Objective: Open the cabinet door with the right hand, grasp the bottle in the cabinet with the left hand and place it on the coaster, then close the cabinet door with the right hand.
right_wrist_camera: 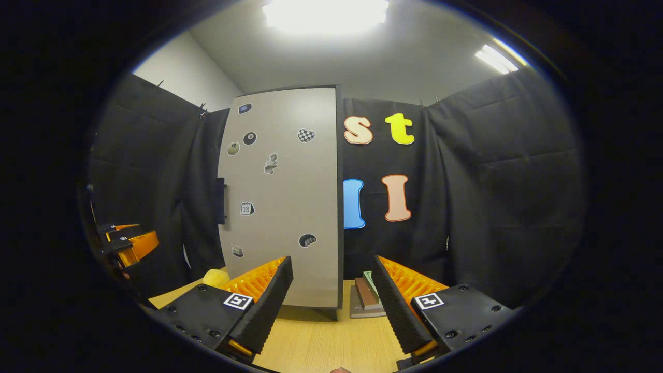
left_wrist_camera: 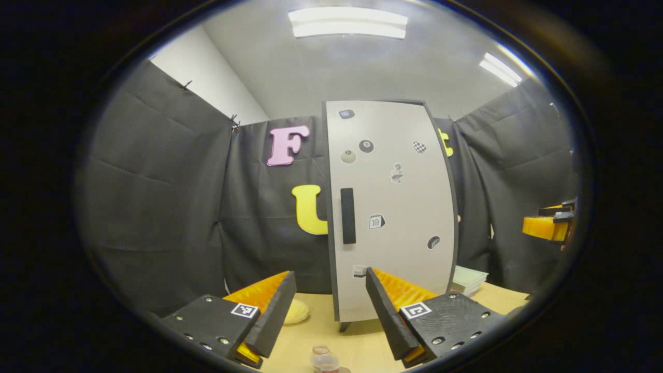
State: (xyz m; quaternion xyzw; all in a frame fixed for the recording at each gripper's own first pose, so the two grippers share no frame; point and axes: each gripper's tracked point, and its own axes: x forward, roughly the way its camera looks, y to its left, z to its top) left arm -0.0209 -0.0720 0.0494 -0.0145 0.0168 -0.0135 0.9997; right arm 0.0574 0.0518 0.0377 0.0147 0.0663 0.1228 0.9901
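Observation:
The grey cabinet door [left_wrist_camera: 393, 207] stands shut, with its black handle [left_wrist_camera: 348, 216] on the left side. My left gripper [left_wrist_camera: 329, 316] is open and empty, pointing at the door from a short way back. Just below its fingers, at the frame's bottom edge, shows the top of a small clear bottle [left_wrist_camera: 323, 357] on the table; what it stands on is cut off. In the right gripper view the same door [right_wrist_camera: 279, 197] and handle [right_wrist_camera: 221, 199] sit ahead and to the left. My right gripper [right_wrist_camera: 331, 305] is open, empty and apart from the door.
A pale yellow round object [left_wrist_camera: 296, 311] lies on the wooden table [left_wrist_camera: 357, 342] left of the cabinet foot. A stack of books [right_wrist_camera: 368, 298] lies right of the cabinet. The other gripper shows at each view's edge: right gripper [left_wrist_camera: 549, 225], left gripper [right_wrist_camera: 129, 243].

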